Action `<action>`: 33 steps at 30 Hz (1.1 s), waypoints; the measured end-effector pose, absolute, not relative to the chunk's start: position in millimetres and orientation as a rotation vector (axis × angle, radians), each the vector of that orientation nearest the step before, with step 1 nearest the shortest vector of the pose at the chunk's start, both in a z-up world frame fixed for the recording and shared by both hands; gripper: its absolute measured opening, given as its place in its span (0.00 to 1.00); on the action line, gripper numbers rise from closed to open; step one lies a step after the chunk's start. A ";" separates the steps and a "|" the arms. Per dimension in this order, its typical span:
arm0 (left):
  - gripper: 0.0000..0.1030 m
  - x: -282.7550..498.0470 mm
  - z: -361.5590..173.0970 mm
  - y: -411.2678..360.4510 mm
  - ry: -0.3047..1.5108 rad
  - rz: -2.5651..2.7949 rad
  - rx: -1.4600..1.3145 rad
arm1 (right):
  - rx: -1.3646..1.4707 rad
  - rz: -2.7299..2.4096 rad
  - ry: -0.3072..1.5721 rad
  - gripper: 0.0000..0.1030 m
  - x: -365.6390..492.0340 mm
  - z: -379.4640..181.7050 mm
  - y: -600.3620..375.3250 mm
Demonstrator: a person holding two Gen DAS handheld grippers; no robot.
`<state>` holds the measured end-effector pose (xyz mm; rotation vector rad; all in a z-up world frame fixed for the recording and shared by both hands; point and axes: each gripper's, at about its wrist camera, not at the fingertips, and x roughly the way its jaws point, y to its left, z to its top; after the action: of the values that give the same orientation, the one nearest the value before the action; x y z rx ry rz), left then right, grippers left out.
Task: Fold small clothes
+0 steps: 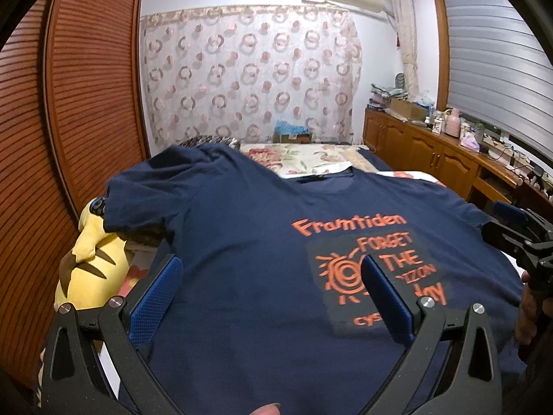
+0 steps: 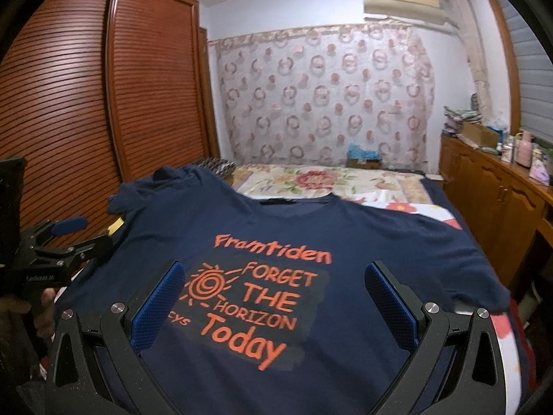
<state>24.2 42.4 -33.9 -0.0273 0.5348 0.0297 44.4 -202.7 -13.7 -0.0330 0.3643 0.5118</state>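
A navy T-shirt [image 1: 249, 242] with orange print lies spread face up on the bed, collar away from me; it also shows in the right wrist view [image 2: 363, 242]. My left gripper [image 1: 273, 276] is open and empty, hovering over the shirt's lower left part. My right gripper [image 2: 276, 283] is open and empty above the printed chest. Each gripper shows in the other's view: the right one [image 1: 518, 231] at the shirt's right edge, the left one [image 2: 58, 242] at its left edge.
The bed [image 2: 328, 180] has a floral cover. A yellow plush toy [image 1: 90, 263] lies at the bed's left side under the left sleeve. A slatted wooden wardrobe [image 1: 86, 86] stands left, a cluttered wooden cabinet [image 1: 432, 148] right, a patterned curtain [image 2: 321, 97] behind.
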 end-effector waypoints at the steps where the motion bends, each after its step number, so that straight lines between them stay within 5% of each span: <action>1: 1.00 26.8 -36.0 48.0 0.546 0.028 -0.030 | -0.039 0.525 0.377 1.00 51.5 -14.4 -197.9; 12: 0.95 52.0 -19.4 122.8 0.565 0.031 -0.030 | -0.095 0.619 0.419 1.00 103.7 -1.8 -168.3; 20: 0.60 90.7 -5.5 183.5 0.621 0.038 -0.090 | -0.093 0.696 0.476 1.00 139.5 -7.4 -162.7; 30: 0.52 157.1 -31.2 240.2 0.762 0.113 -0.161 | -0.099 0.708 0.502 1.00 151.2 -10.1 -155.7; 33: 0.42 167.1 -34.2 247.1 0.775 0.109 -0.164 | -0.089 0.704 0.497 0.99 145.3 -10.7 -154.2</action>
<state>167.1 247.1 -34.2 -0.1635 0.7752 0.1086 145.3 -154.2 -10.7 -0.0885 0.4965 0.7044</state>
